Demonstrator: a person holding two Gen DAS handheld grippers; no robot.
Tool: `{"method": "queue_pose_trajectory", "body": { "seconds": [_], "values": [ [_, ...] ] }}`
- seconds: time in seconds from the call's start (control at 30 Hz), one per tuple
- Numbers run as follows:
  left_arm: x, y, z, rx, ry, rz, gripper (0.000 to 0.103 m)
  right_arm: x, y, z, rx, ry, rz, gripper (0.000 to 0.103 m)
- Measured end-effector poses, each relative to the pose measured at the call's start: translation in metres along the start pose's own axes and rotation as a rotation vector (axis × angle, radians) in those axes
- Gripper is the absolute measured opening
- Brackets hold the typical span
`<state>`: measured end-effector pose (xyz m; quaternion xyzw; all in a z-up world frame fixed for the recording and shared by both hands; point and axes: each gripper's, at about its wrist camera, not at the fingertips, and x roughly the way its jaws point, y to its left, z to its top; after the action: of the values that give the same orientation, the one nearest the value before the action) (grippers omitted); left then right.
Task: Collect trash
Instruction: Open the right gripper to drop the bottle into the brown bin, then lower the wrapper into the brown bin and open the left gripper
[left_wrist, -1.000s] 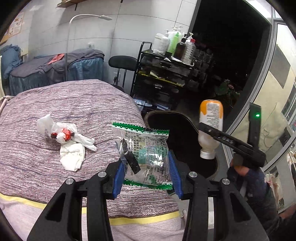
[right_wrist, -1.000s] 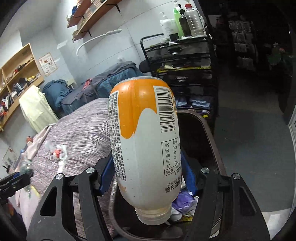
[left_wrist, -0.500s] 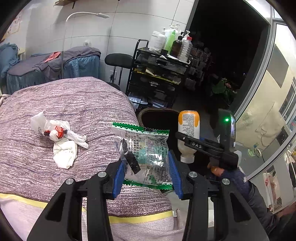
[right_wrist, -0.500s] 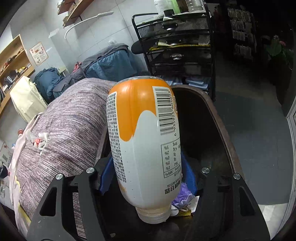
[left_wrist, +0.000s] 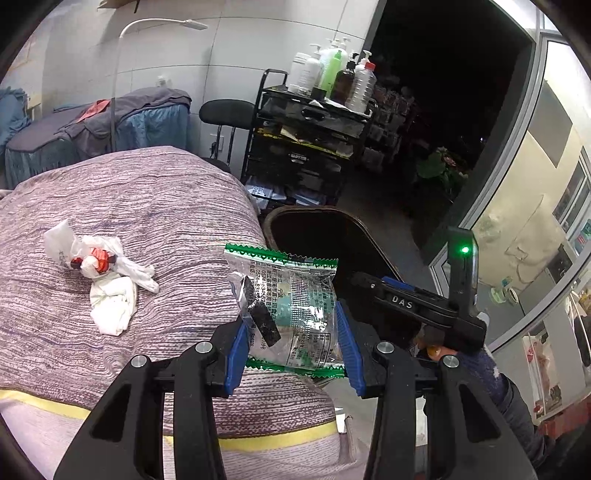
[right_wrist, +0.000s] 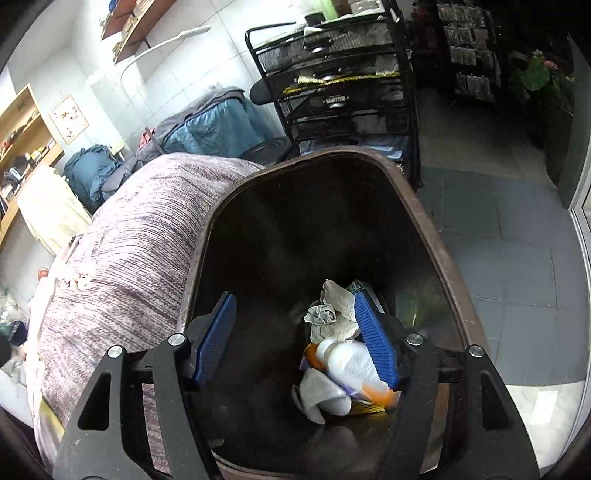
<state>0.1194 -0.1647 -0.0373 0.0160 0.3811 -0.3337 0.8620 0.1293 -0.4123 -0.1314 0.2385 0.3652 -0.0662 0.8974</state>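
My left gripper (left_wrist: 291, 345) is shut on a clear green-edged snack wrapper (left_wrist: 288, 306) and holds it above the bed's near corner. My right gripper (right_wrist: 295, 339) is open and empty, over the mouth of the dark brown trash bin (right_wrist: 439, 258). The white and orange bottle (right_wrist: 351, 369) lies at the bin's bottom among crumpled paper (right_wrist: 330, 314). In the left wrist view the right gripper (left_wrist: 413, 302) hangs over the bin (left_wrist: 314, 218). A crumpled white bag with red bits (left_wrist: 99, 269) lies on the bed.
The purple striped bed (left_wrist: 129, 206) is left of the bin. A black wire cart (left_wrist: 306, 147) with bottles stands behind the bin, next to a black stool (left_wrist: 227, 110). Grey tiled floor (right_wrist: 498, 240) is right of the bin.
My right gripper opened and let go of the bottle, which dropped to the bin's bottom. My left gripper kept hold of the wrapper and shifted slightly toward the bin.
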Motion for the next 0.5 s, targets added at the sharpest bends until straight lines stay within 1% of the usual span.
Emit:
{"method": "queue_pose_trajectory", "body": {
  "seconds": [0.1, 0.13, 0.17, 0.33, 0.5],
  "values": [
    [0.006, -0.009, 0.003, 0.022, 0.008, -0.024, 0.043, -0.017, -0.001, -0.002, 0.004, -0.035, -0.001, 0.069],
    [0.009, -0.012, 0.005, 0.030, 0.011, -0.033, 0.043, -0.022, -0.002, -0.001, 0.008, -0.047, -0.002, 0.073],
    [0.011, -0.015, 0.006, 0.036, 0.014, -0.041, 0.043, -0.030, -0.003, -0.001, 0.012, -0.066, -0.005, 0.074],
    [0.029, -0.032, 0.016, 0.062, 0.043, -0.089, 0.043, -0.057, -0.011, 0.002, 0.031, -0.122, -0.019, 0.076],
    [0.050, -0.047, 0.025, 0.086, 0.079, -0.112, 0.043, -0.081, -0.025, 0.003, 0.073, -0.176, -0.047, 0.078]
  ]
}}
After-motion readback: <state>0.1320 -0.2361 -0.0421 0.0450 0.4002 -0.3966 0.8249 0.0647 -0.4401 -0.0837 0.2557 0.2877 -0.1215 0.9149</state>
